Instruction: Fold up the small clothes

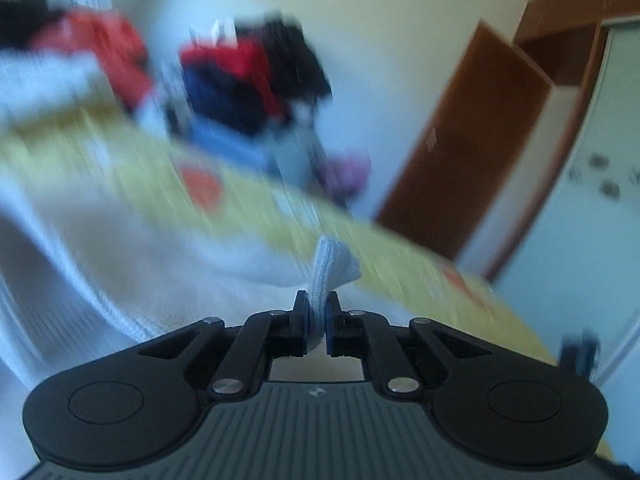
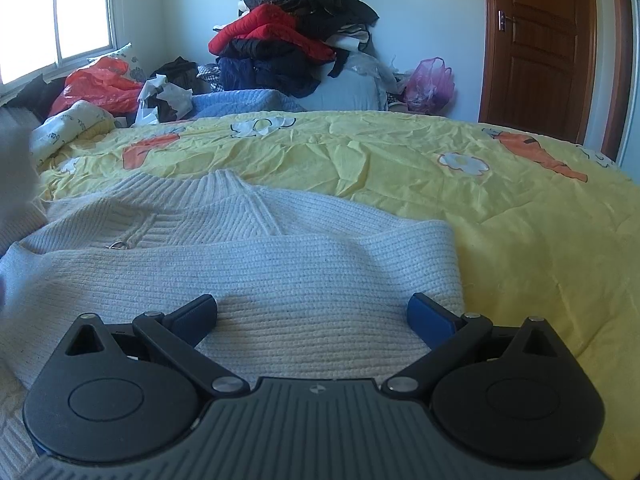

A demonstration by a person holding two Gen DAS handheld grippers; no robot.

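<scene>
A pale ribbed knit sweater [image 2: 248, 256] lies spread on the yellow bedspread [image 2: 400, 160], collar toward the far side, one part folded across its front. My right gripper [image 2: 312, 316] hovers open just above the near part of the sweater, nothing between its fingers. In the left wrist view, which is motion-blurred and tilted, my left gripper [image 1: 318, 312] is shut on a ribbed edge of the sweater [image 1: 332, 268], and that cloth sticks up between the pads. More of the sweater trails off to the lower left there.
A tall pile of dark and red clothes [image 2: 296, 28] stands at the bed's far side. A red plastic bag [image 2: 100, 84] and a folded cloth [image 2: 68, 128] lie far left under the window. A pink bag [image 2: 430, 84] sits by the brown door [image 2: 536, 40].
</scene>
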